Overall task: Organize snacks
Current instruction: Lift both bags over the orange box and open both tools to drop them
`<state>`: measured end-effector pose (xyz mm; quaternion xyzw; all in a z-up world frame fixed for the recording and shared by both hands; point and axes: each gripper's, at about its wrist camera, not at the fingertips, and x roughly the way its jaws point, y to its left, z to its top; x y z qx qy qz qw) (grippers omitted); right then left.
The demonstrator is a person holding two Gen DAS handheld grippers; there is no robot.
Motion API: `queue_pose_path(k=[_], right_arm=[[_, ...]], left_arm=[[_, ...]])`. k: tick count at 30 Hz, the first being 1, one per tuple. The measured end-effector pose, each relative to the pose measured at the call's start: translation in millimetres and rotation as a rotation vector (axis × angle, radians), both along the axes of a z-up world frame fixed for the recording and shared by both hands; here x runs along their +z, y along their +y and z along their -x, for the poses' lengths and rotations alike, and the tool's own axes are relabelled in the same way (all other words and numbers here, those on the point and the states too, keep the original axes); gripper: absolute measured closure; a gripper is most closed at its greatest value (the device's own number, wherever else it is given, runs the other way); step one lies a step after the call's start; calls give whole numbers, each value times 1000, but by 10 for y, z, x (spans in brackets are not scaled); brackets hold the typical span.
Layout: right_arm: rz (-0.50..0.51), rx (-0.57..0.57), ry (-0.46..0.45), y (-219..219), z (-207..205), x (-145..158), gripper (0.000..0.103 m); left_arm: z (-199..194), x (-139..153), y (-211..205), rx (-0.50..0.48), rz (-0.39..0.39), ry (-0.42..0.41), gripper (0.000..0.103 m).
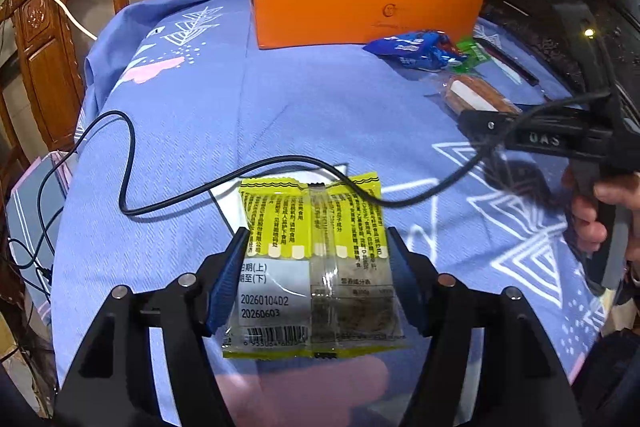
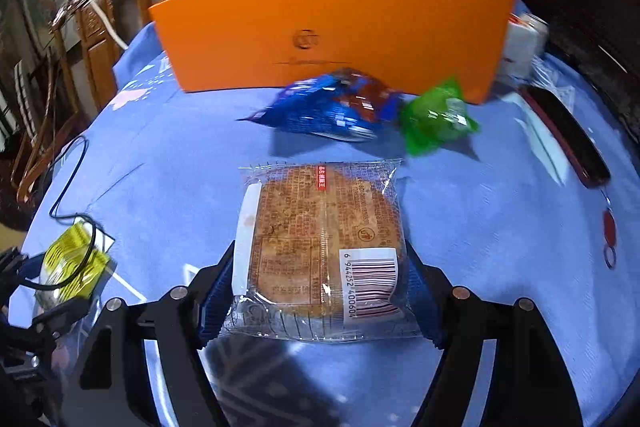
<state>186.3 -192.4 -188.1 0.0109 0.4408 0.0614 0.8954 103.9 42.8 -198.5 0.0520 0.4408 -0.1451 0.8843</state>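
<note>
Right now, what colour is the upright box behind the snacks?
Orange box, clearest in the right wrist view.

A home: carved wooden chair (image 1: 48,27) beside cloth-covered table (image 1: 304,131).

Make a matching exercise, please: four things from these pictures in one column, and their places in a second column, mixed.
Things:
1. yellow plastic snack packet
2. clear packet with a round brown cake
3. green plastic snack packet
4. tall orange cardboard box

Places:
A. between the right gripper's fingers
B. standing at the far end of the blue tablecloth
C. between the left gripper's fingers
D. lying beside the blue snack packet

Pairs: 1-C, 2-A, 3-D, 4-B
</note>
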Motion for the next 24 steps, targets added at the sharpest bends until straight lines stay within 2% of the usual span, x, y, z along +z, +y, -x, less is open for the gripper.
queue_pose_path(k=[9,14,18,24], right_arm=[[-28,-34,-30,-173,232,107,27],[-59,-37,-62,-201,370,238,27],[-39,-36,-78,-233,392,286,27],[-32,-105,-93,-444,302,292,27]], left_arm=[[398,299,27,-67,0,-40,38],[426,558,114,-80,66,-47,38],[396,757,178,-127,115,-50,38],[419,876,255,-148,74,-67,38]])
